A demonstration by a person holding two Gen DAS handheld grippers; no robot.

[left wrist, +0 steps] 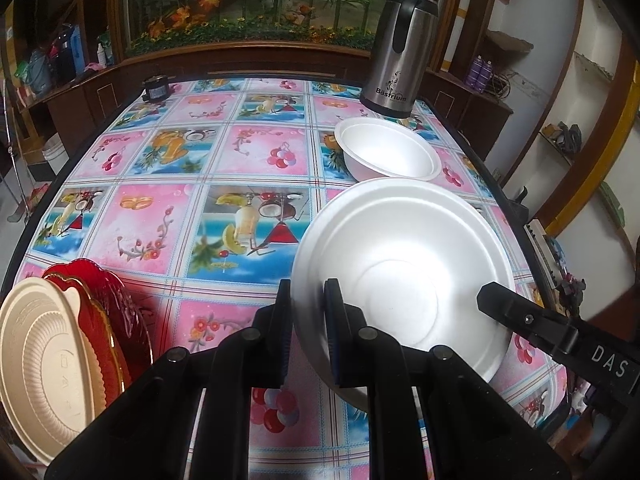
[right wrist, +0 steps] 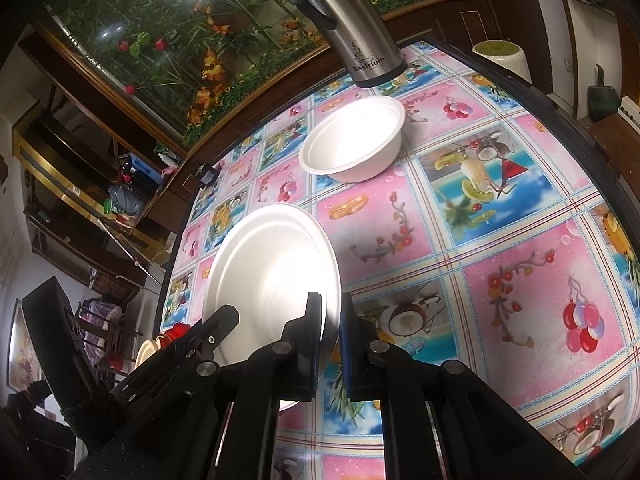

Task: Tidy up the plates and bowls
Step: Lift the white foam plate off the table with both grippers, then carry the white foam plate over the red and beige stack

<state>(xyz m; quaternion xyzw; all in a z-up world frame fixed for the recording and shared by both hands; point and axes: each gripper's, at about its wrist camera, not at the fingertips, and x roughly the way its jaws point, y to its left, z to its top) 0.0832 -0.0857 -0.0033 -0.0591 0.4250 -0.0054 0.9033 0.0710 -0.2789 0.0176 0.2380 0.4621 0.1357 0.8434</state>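
Observation:
A white foam plate (left wrist: pixel 400 248) hangs above the flowered tablecloth, held from both sides. My left gripper (left wrist: pixel 308 292) is shut on its left rim. The right gripper's fingers (left wrist: pixel 504 304) clamp the opposite rim. In the right wrist view, my right gripper (right wrist: pixel 330 304) is shut on the plate (right wrist: pixel 272 264), with the left gripper's fingers (right wrist: pixel 224 316) on its far side. A white foam bowl (left wrist: pixel 388 152) (right wrist: pixel 352 140) stands on the table beyond it. A beige plate (left wrist: pixel 44 352) lies on a red glass plate (left wrist: pixel 104 292) at the table's near left.
A steel thermos jug (left wrist: pixel 400 48) (right wrist: pixel 356 32) stands at the far edge behind the bowl. A small black object (left wrist: pixel 156 88) sits at the far left corner. Wooden cabinets and shelves surround the table (left wrist: pixel 200 160). A pale stool (right wrist: pixel 500 56) stands past its far right edge.

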